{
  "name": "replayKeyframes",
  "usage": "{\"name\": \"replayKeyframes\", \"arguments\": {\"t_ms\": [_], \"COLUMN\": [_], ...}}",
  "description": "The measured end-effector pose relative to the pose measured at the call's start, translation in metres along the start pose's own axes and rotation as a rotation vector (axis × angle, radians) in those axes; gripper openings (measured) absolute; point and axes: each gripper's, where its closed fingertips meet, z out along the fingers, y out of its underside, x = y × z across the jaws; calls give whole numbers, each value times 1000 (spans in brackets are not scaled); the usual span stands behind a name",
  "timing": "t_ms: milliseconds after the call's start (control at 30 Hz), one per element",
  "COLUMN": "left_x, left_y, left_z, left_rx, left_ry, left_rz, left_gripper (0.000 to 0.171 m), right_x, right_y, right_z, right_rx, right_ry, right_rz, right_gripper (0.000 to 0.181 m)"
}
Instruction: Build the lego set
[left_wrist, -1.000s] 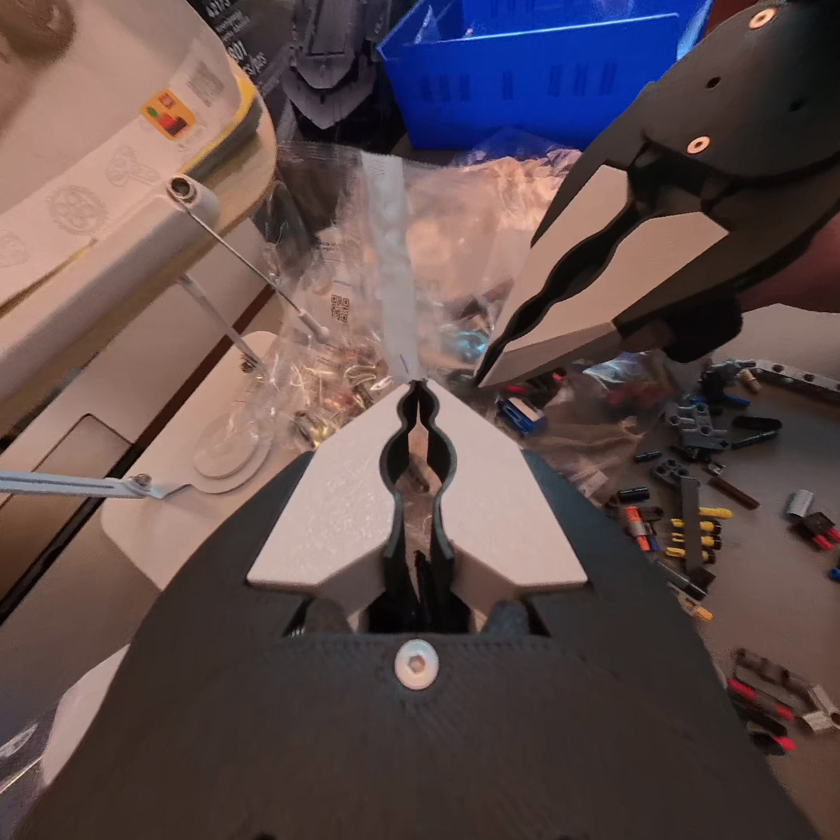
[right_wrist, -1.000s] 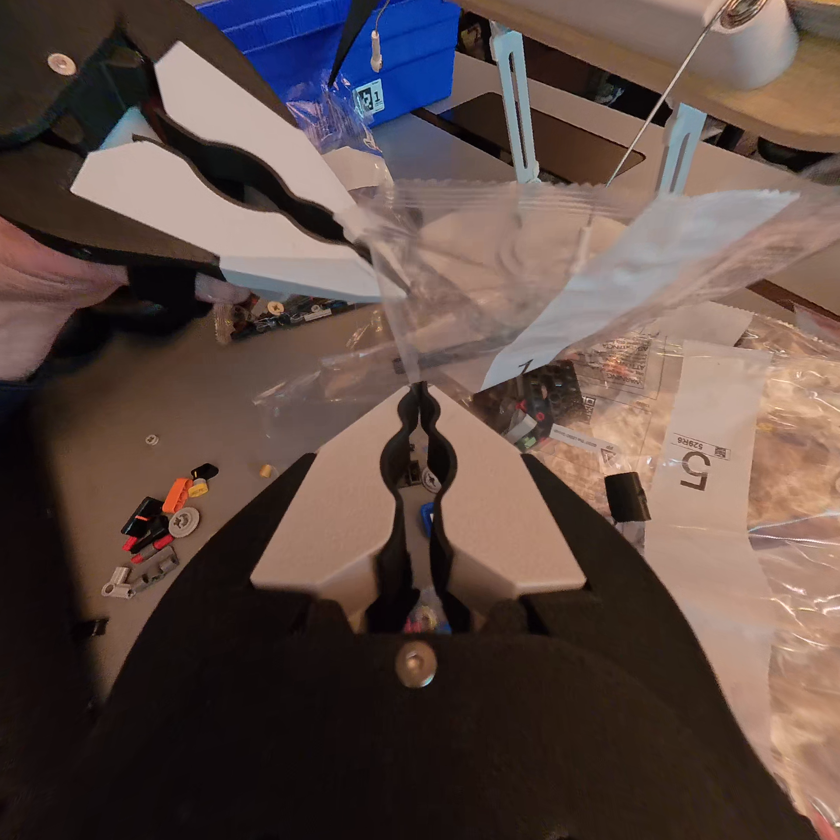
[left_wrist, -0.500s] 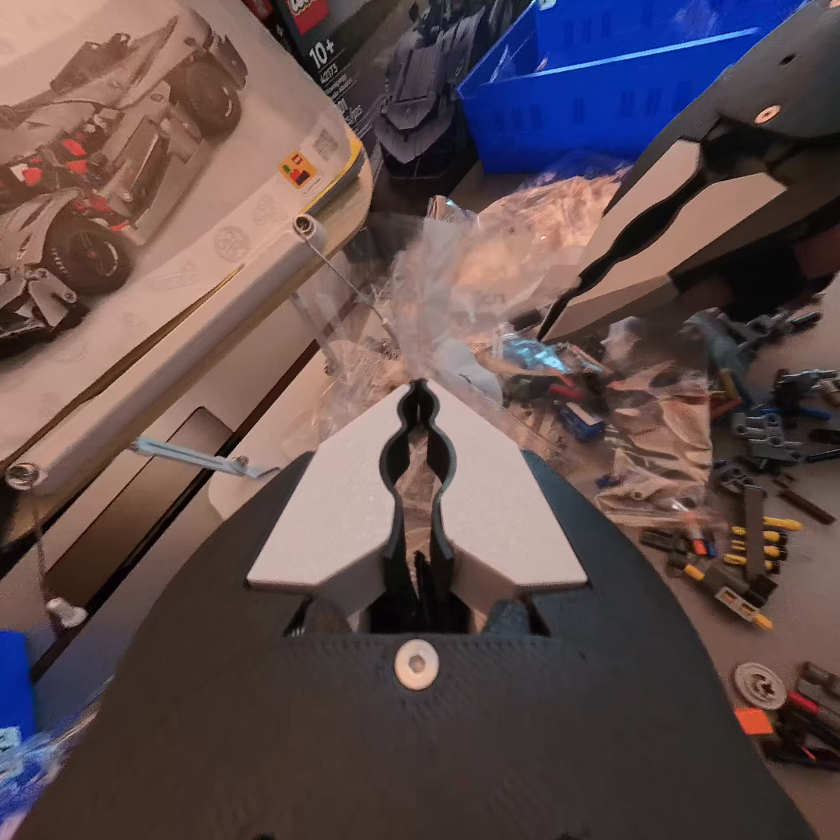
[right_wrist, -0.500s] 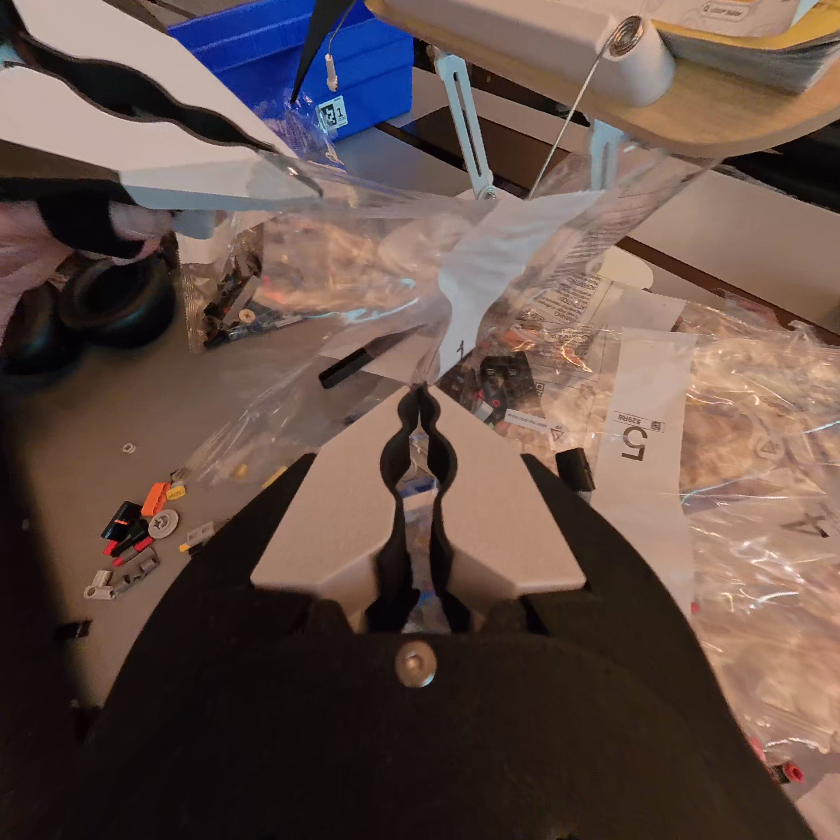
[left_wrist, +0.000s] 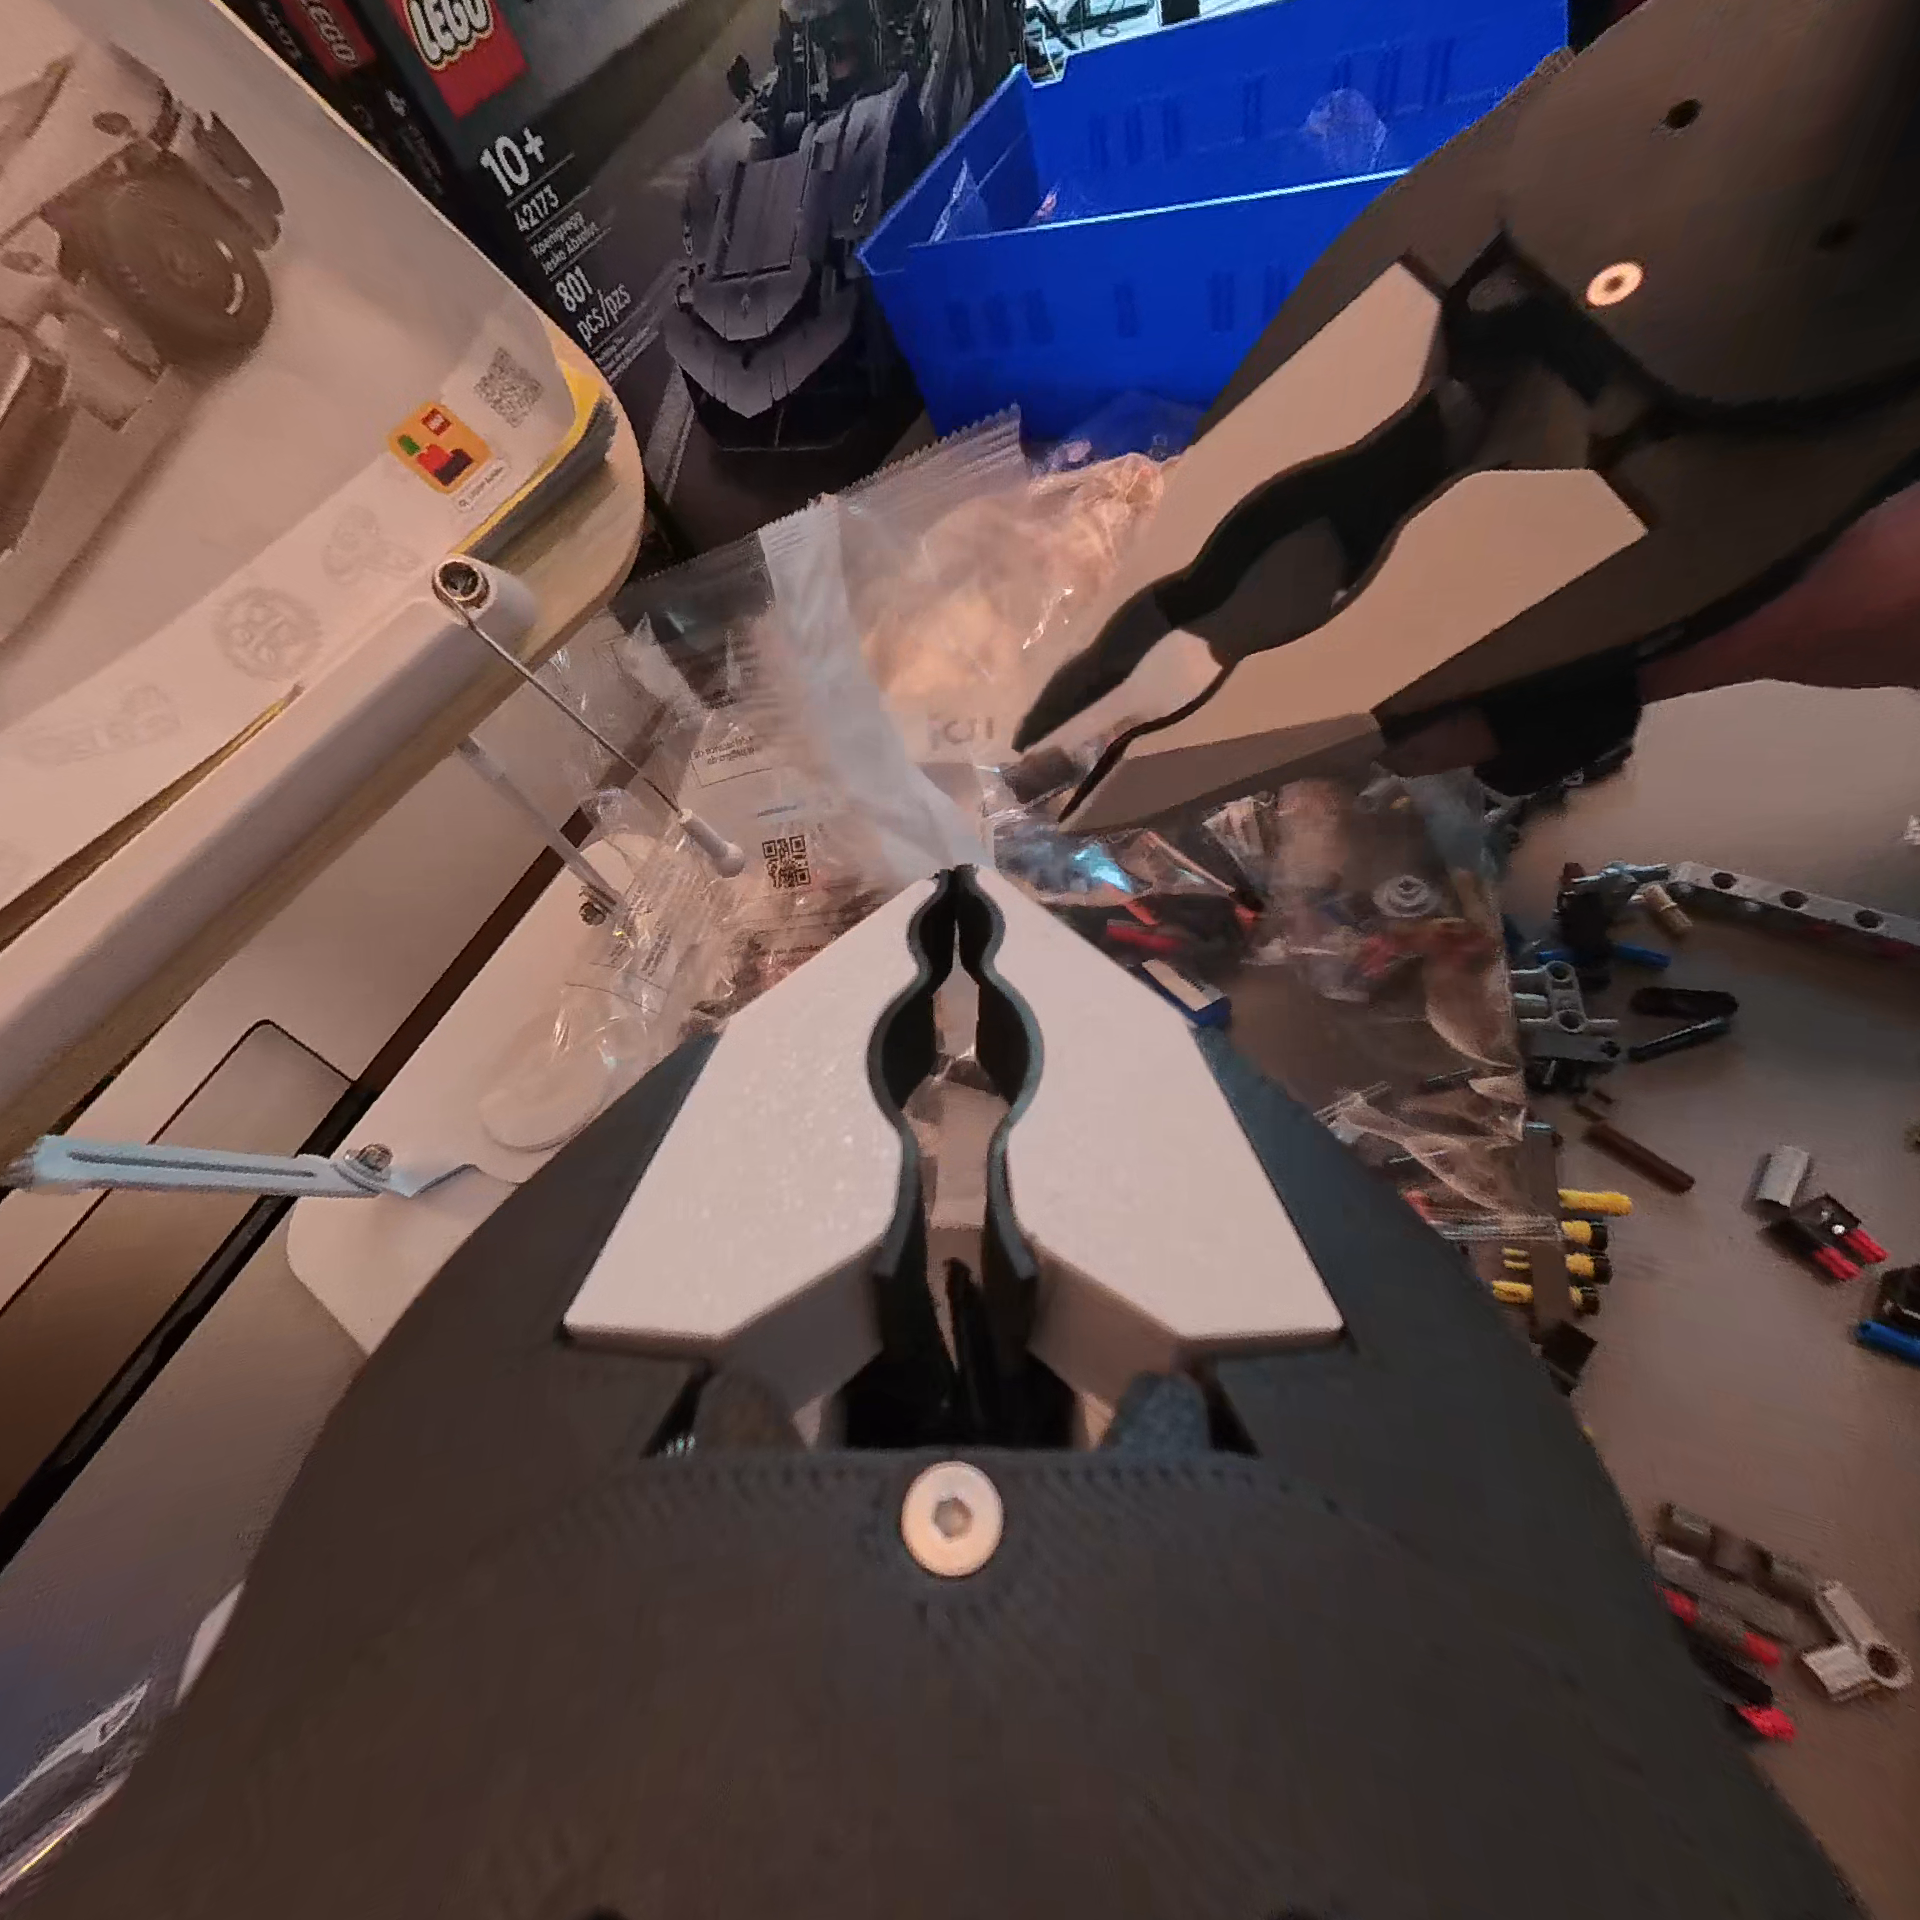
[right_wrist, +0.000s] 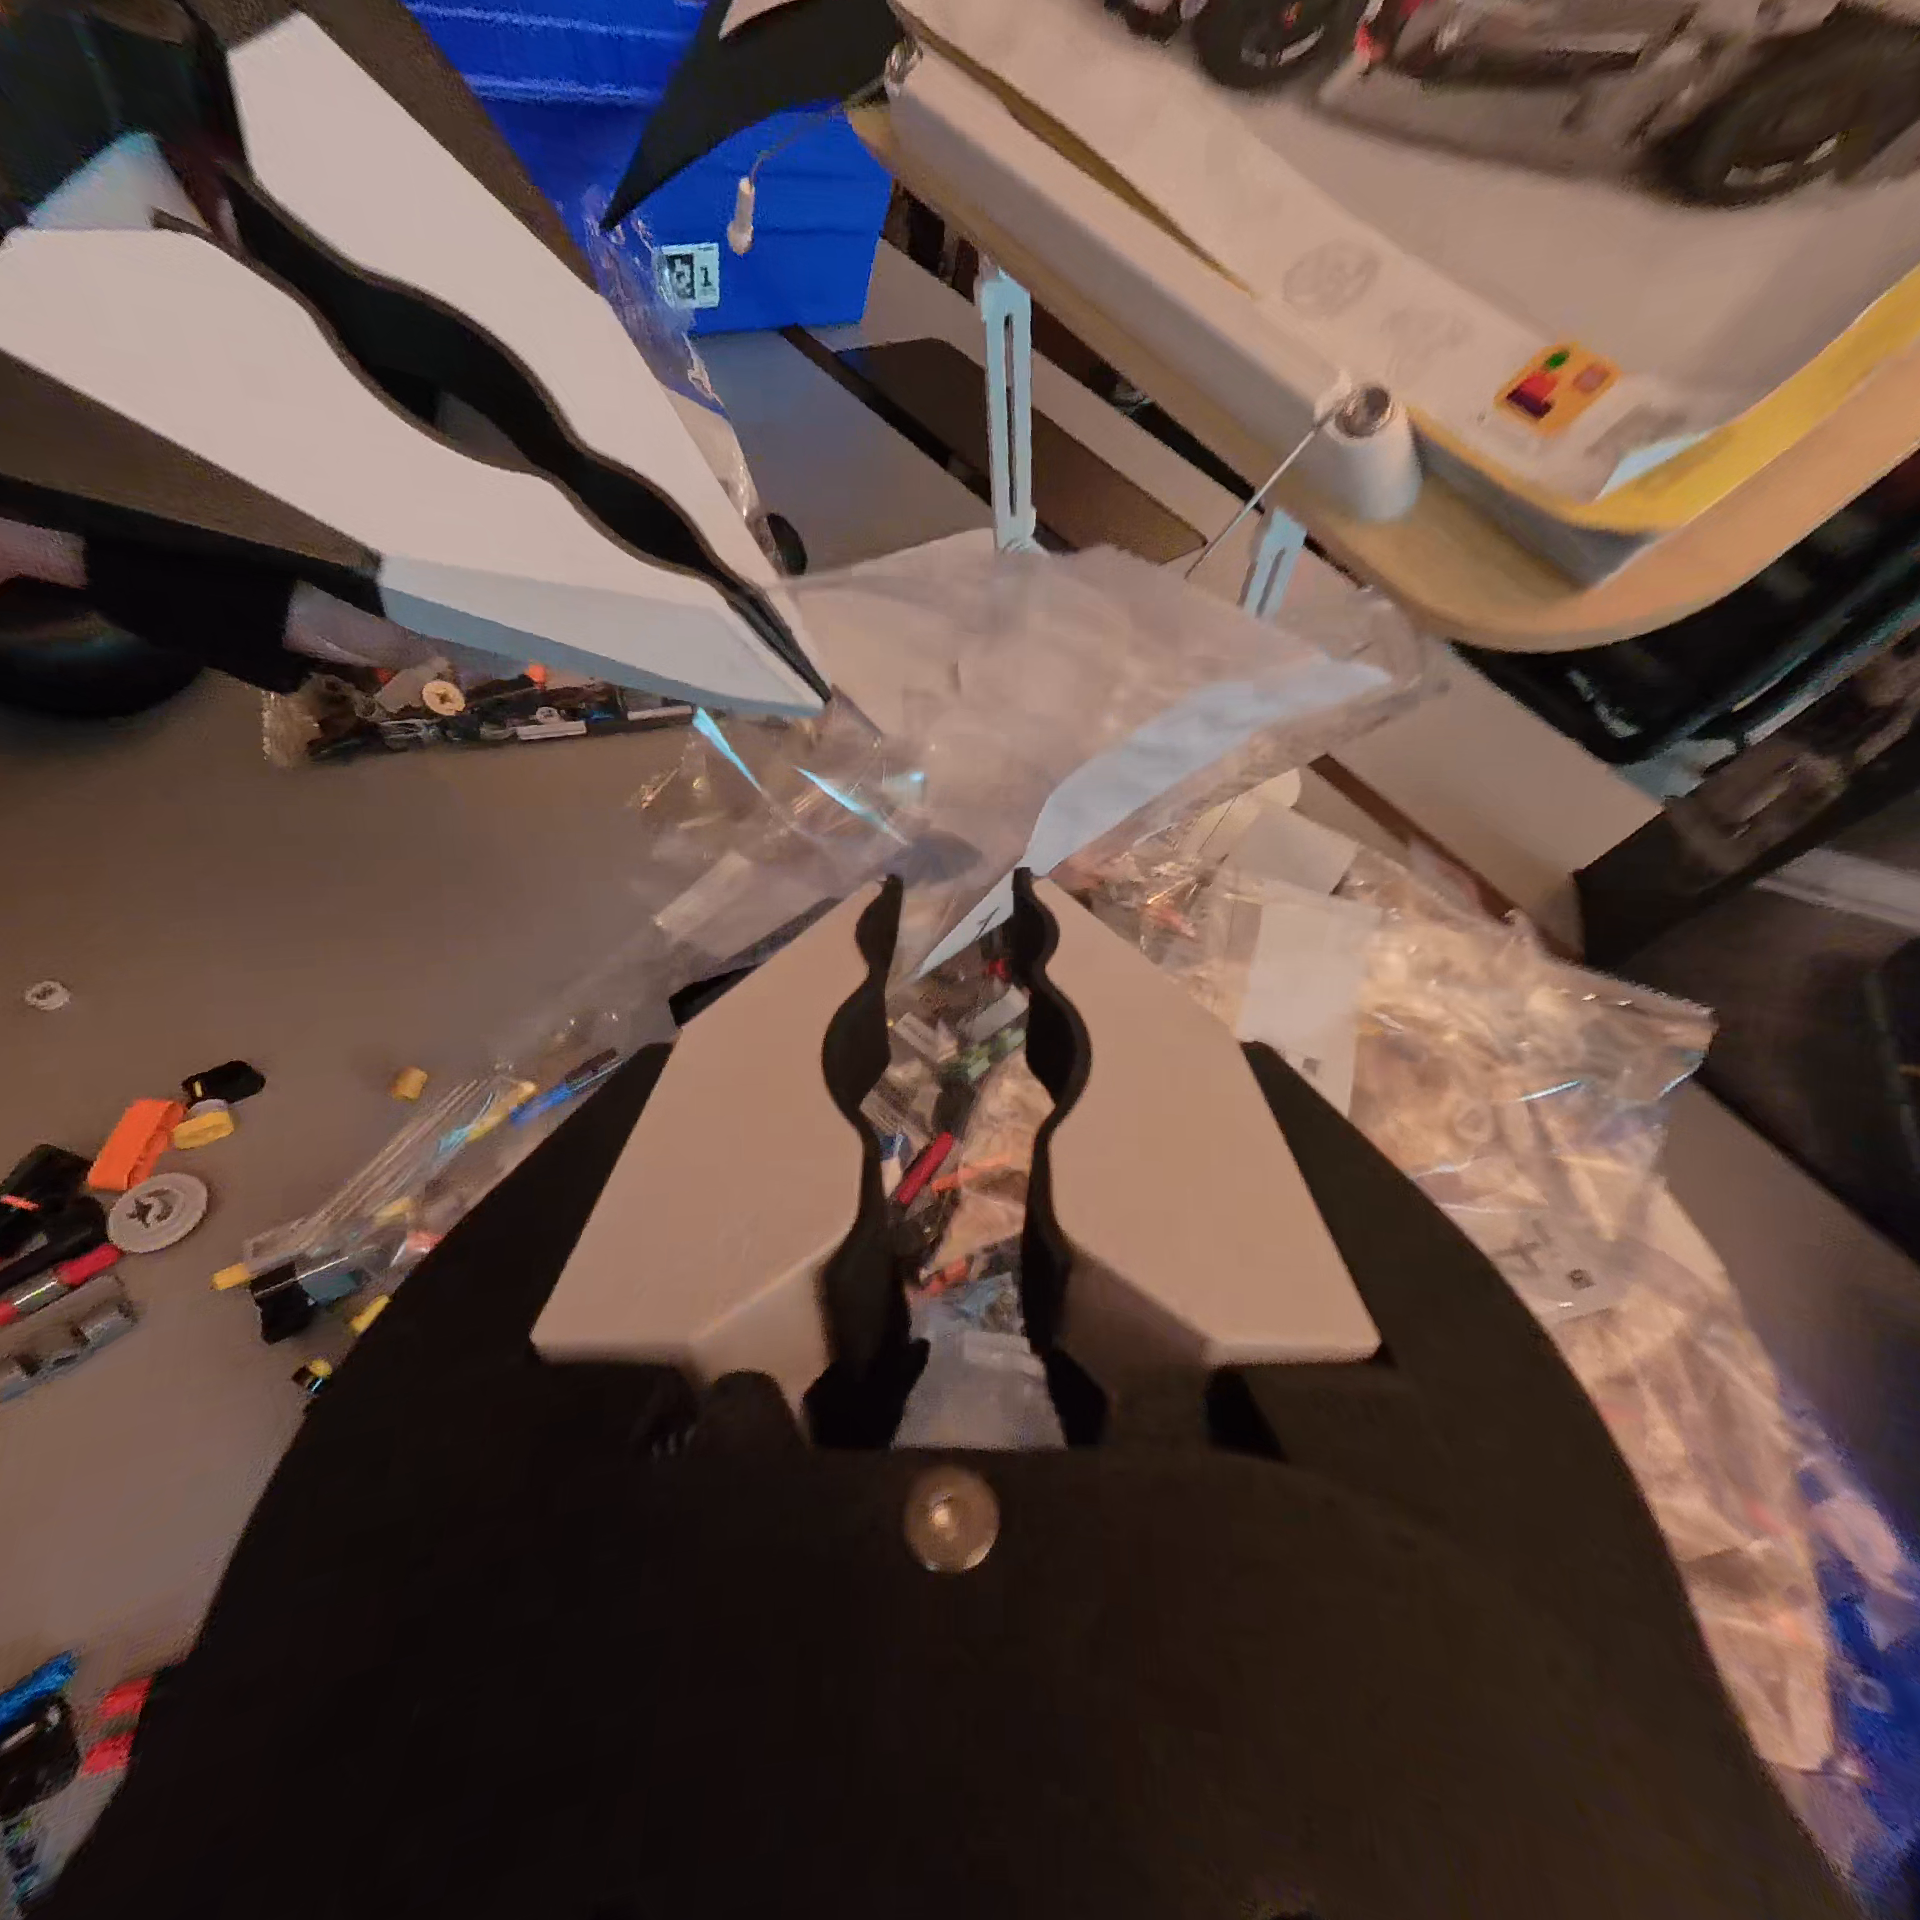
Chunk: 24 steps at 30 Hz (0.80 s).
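Right now your left gripper (left_wrist: 958, 873) is clenched on the clear plastic parts bag (left_wrist: 894, 665), held up over the grey table (right_wrist: 312, 894) — your right gripper (right_wrist: 951, 888) sits released, fingers apart beside the bag.

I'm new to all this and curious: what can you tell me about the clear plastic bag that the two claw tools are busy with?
The bag is thin, crinkly, see-through plastic with a white strip down it and a zigzag-cut top edge. It is held up off the table, and looks nearly empty. The left gripper is shut on its lower part; the right gripper stands open close by, and whether it touches the film I cannot tell. More bags of small parts lie beneath.
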Motion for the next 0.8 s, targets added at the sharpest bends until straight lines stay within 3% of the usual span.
{"name": "replayKeyframes", "arguments": {"t_ms": [167, 300, 367, 467, 600, 800], "left_x": [-1, 1, 4, 8, 9, 10], "left_y": [1, 1, 0, -1, 0, -6], "left_z": [2, 5, 6, 7, 9, 5], "left_rx": [9, 6, 4, 8, 13, 45], "left_ry": [9, 17, 25, 41, 55, 78], "left_rz": [-39, -46, -41, -47, -65, -91], "left_gripper": [0, 0, 0, 0, 0, 0], "right_x": [-10, -75, -83, -64, -44, -37], "right_y": [-46, -74, -70, -46, -20, -8], "right_z": [-29, -58, -51, -22, -4, 2], "right_rx": [231, 445, 413, 243, 100, 46], "right_ry": [28, -258, -289, -169, -147, -148], "right_rz": [-140, -273, -272, -283, -175, -130], "right_gripper": [20, 8, 8, 4, 2, 1]}}
